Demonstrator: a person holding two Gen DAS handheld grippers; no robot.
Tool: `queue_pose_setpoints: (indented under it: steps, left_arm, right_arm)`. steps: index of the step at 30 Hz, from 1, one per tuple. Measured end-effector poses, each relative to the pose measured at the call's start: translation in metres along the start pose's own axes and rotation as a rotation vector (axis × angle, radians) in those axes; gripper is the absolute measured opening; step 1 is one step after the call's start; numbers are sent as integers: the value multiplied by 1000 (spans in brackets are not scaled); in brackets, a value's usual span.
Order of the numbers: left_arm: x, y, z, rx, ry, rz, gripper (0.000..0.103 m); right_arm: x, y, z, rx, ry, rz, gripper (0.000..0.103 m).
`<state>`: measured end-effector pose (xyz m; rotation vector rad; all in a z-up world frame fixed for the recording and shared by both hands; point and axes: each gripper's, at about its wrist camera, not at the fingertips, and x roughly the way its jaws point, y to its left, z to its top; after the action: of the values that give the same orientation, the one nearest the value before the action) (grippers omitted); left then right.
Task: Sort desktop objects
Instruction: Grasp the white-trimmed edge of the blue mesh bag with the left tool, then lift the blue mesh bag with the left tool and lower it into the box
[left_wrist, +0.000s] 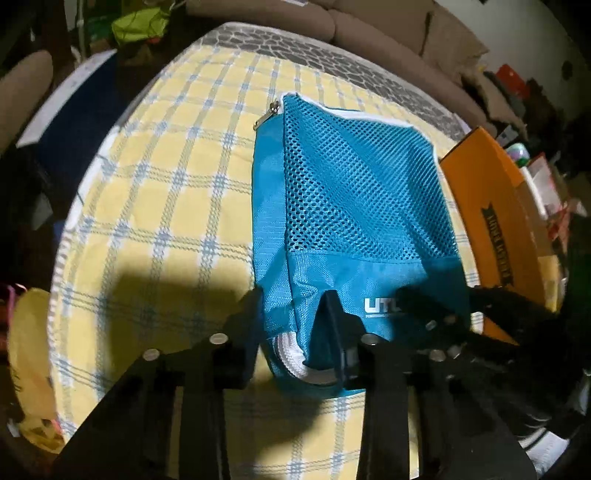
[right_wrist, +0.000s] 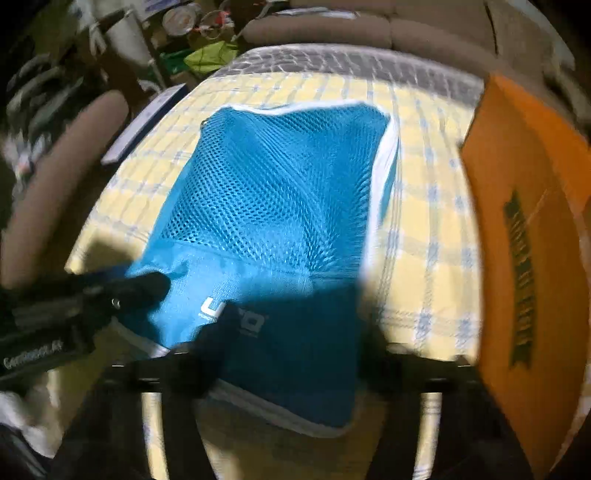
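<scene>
Teal mesh pouch (left_wrist: 343, 206) lies flat on the yellow checked tablecloth (left_wrist: 159, 206), and I place everything else relative to it. Its upper part is open netting, its lower part plain fabric with white lettering (only the first letters are readable in either view). White piping edges it, and a small metal zipper pull (left_wrist: 266, 117) sits at its far left corner. My left gripper (left_wrist: 293, 306) has its two black fingers closed in on the pouch's near left corner, with a fold of the teal fabric and the white zipper band pinched up between them. My right gripper (right_wrist: 295, 332) is over the pouch's near edge; its left finger (right_wrist: 218, 332) lies across the lettering and its right finger stands well off toward the pouch's right side, so the jaws are spread wide with nothing clamped, though motion blur keeps me from judging contact. In the right wrist view the left gripper's fingertip (right_wrist: 147, 288) shows pressed on the pouch's left near corner. An orange cardboard box (right_wrist: 532, 258) with dark printed lettering stands just to the right of the pouch, a strip of tablecloth between them. Beyond the pouch's far edge runs a grey patterned border (left_wrist: 332, 62) of the cloth, and behind that brown sofa cushions (right_wrist: 369, 33)
</scene>
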<state>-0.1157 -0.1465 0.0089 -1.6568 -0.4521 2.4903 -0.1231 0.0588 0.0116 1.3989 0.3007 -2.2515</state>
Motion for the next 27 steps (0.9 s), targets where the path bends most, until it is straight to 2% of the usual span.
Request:
queue_pose_setpoints:
  steps: [1, 4, 6, 10, 17, 23, 27]
  left_arm:
    - [-2, -1, 0, 4, -11, 3, 24]
    - [-10, -6, 0, 18, -41, 2, 17]
    - [-18, -10, 2, 20, -64, -11, 15]
    - [-43, -16, 8, 6, -138, -57, 14]
    - [-74, -25, 16, -33, -224, -142, 14]
    - [-105, -42, 21, -43, -326, -265, 14]
    - [-116, -64, 22, -36, -367, -359, 14]
  right_arm:
    - [-2, 0, 0, -5, -10, -11, 30]
    - [-8, -8, 1, 29, -37, 13, 18]
    - [-12, -13, 2, 47, -50, 29, 16]
    - [-27, -10, 7, 47, -90, 40, 14]
    - [-68, -7, 11, 26, -193, 43, 13]
    - [-106, -18, 8, 14, -295, 27, 13]
    - [-131, -35, 5, 30, -357, 13, 13]
